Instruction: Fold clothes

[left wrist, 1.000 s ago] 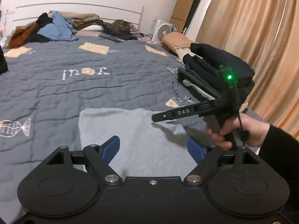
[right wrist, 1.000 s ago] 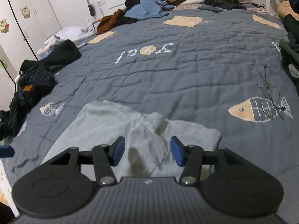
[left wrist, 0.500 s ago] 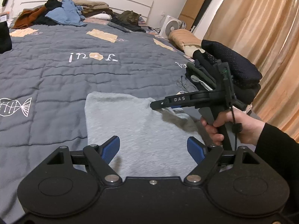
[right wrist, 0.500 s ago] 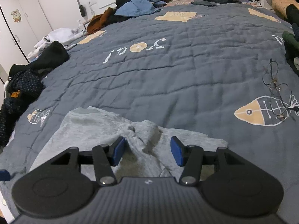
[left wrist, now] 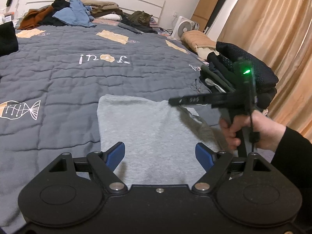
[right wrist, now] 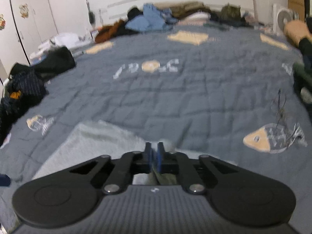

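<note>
A grey garment [left wrist: 148,128] lies flat on the blue-grey quilt [left wrist: 58,74], partly folded. My left gripper [left wrist: 159,152] hovers open over its near end, the blue pads wide apart and nothing between them. A hand holds my right gripper [left wrist: 171,102] at the garment's far right edge. In the right wrist view this gripper [right wrist: 154,150] has its jaws closing to a tight pinch, with a fold of the grey garment [right wrist: 93,142] caught between the pads. That view is blurred.
A stack of folded dark clothes [left wrist: 243,74] sits at the bed's right edge by the curtain. Unfolded clothes [left wrist: 72,15] and a cat [left wrist: 141,17] lie at the headboard. More dark clothes [right wrist: 25,85] crowd the left side. Spectacles [right wrist: 280,107] rest on the quilt.
My right gripper's jaws went from wide apart to pinched together on the grey garment's edge. The left gripper stayed open over the near end.
</note>
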A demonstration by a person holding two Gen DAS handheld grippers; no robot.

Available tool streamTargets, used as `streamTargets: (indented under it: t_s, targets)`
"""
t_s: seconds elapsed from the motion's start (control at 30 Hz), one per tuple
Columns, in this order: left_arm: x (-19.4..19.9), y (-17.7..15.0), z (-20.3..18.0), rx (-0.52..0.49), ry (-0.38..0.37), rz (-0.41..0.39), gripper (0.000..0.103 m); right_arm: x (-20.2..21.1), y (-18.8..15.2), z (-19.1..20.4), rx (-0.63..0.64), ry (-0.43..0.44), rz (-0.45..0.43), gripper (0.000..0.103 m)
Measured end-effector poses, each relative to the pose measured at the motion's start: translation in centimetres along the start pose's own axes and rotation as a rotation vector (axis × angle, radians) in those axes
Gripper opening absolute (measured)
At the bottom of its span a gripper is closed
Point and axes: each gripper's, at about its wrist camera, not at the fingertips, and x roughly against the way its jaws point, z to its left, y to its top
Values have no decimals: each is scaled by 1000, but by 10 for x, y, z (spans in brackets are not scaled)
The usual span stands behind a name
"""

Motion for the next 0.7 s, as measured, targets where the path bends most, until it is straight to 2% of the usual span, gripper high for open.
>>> streamTargets:
  t_s: [0.07,0.1,0.17,0.2,0.27,0.33,0.4,0.57,0.7]
  targets:
    - [-2,0,0,-1,2,5,78,9,4,3,31,-31,-45,3]
    - [-2,-1,-1,-3,2,6,78,9,5,1,20,-20,-46,3]
    - [-3,-1,-1,-7,2,8,78,9,7,-6,-8,6,-43,3]
    - [-4,-1,-1,-8,2,10,78,7,6,-10,-28,23,-38,7]
    - [-5,-1,-1,-8,3,12,78,-2,3,-21,-68,60,4,10]
    - [-5,-2,-1,-9,5,12,78,-11,-3,-33,-117,73,41,17]
    - [-5,-1,-1,-9,5,12,78,-20,-9,-43,-164,66,65,39]
    - [-5,-1,-2,-9,3,12,78,-27,-18,-47,-196,88,68,50]
    - [-5,-2,-5,-10,-1,11,78,-37,-19,-44,-185,99,86,53]
